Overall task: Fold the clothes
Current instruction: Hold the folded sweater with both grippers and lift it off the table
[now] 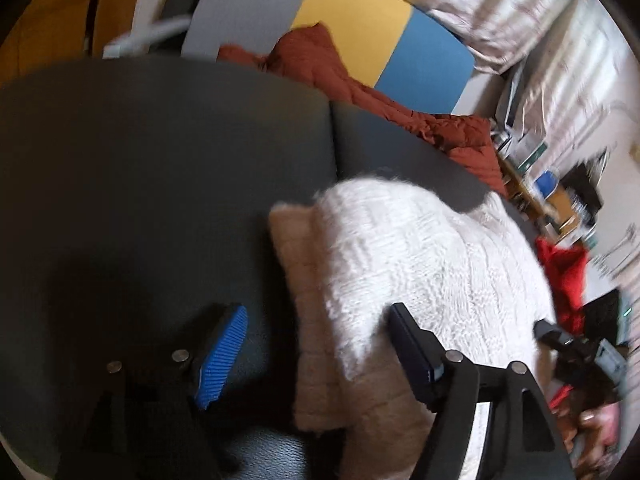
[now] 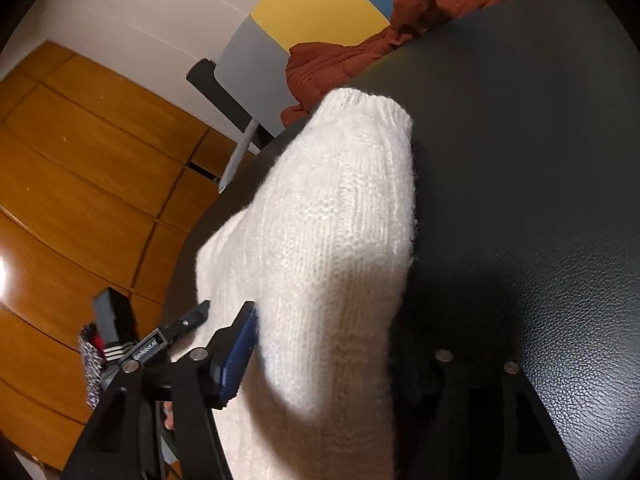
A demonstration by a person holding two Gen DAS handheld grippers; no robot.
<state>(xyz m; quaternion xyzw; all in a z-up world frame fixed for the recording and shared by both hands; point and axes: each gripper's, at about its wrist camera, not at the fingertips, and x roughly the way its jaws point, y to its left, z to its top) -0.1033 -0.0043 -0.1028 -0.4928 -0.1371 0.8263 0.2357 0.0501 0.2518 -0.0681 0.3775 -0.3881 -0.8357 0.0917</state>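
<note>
Across the dark leather seat (image 1: 168,152), your left gripper (image 1: 316,354) comes first, jaws spread wide, and you can see plenty of daylight between them. Its blue ribbed pad (image 1: 222,360) hangs over bare leather on the left, clear of everything. The other finger (image 1: 412,354) sits over the white knit sweater (image 1: 420,272), and whether it brushes the wool or floats just above it can't be told through the blur. Nothing is pinched there. The sweater lies folded in a thick stack toward the right side of the seat, a beige layer (image 1: 304,280) peeking out from its left edge. Behind the seat's far edge, a rust-coloured quilted garment (image 1: 360,80) is heaped against a grey, yellow and blue panel (image 1: 352,20). Off the right edge, a red cloth (image 1: 564,276) shows beside cluttered shelves.

Now your right gripper (image 2: 324,356), seen from its own camera: the sweater (image 2: 332,240) fills the gap between its fingers, ribbed cuff end pointing away toward the seat's far edge. The blue pad (image 2: 238,354) on the left stands just beside the knit, a thin margin seeming to part them. The right finger is lost behind wool and shadow, so you're loose around the sweater rather than clamped. Leather (image 2: 540,200) runs bare to the right; wooden flooring (image 2: 80,184) lies beyond the seat's left edge.
</note>
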